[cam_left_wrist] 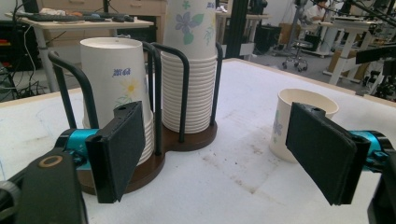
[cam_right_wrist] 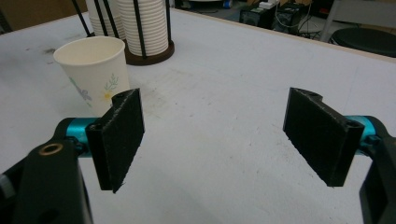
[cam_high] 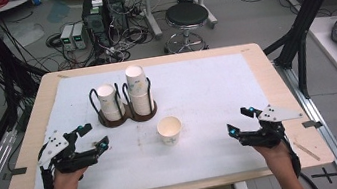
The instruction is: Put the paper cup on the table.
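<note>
Desk (cam_high: 32, 145), white mat on top, as I see it from above. Cup holder (cam_high: 127, 115) at eleven o'clock of centre, carrying two stacks of paper cups. Left tongs (cam_high: 92, 135) at eight o'clock, jaws apart, gripping nothing. Right tongs (cam_high: 238, 120) at four o'clock, jaws likewise apart, gripping nothing. Single paper cup (cam_high: 169, 130) upright at centre, between both tongs, untouched.

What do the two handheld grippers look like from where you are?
Both are black-bodied. The left gripper and right gripper each carry a grey three-cornered plate on top, teal-blue fittings at the jaw mounts, and flat rectangular black jaws with a rough, foam-like face. A black cable trails from each by the wrist. No sleeves show on the forearms.
</note>
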`<act>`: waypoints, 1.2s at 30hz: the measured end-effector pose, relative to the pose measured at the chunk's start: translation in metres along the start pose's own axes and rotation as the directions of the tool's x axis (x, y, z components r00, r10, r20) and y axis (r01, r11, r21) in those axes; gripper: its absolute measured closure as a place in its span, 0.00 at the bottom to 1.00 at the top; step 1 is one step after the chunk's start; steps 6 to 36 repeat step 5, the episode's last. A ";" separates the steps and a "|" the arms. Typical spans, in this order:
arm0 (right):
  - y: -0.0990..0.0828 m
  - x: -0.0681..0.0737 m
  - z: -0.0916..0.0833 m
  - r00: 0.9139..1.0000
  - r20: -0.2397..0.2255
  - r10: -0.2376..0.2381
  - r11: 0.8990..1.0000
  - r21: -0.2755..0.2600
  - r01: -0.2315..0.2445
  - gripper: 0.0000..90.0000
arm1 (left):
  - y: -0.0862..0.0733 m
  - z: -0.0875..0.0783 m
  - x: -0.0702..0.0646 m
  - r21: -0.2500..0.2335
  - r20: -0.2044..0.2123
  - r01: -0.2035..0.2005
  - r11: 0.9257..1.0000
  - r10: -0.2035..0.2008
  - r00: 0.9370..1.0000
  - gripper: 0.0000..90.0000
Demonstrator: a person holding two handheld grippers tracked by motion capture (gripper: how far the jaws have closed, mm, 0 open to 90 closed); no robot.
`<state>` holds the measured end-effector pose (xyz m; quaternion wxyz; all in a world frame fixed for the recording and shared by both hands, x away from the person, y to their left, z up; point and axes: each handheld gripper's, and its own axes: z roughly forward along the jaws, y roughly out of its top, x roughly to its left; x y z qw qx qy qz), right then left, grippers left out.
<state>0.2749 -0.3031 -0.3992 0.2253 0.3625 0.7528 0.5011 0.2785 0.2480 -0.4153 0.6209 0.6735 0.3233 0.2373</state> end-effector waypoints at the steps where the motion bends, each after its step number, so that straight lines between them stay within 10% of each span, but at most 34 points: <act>1: 0.000 0.000 0.000 1.000 0.001 0.001 1.000 -0.001 -0.001 0.24 | 0.000 0.000 0.000 -0.001 -0.002 0.000 1.000 0.000 1.000 0.22; 36: -0.001 -0.001 0.000 1.000 0.002 0.004 1.000 -0.001 -0.004 0.24 | 0.000 0.001 0.001 -0.002 -0.003 -0.001 1.000 0.001 1.000 0.22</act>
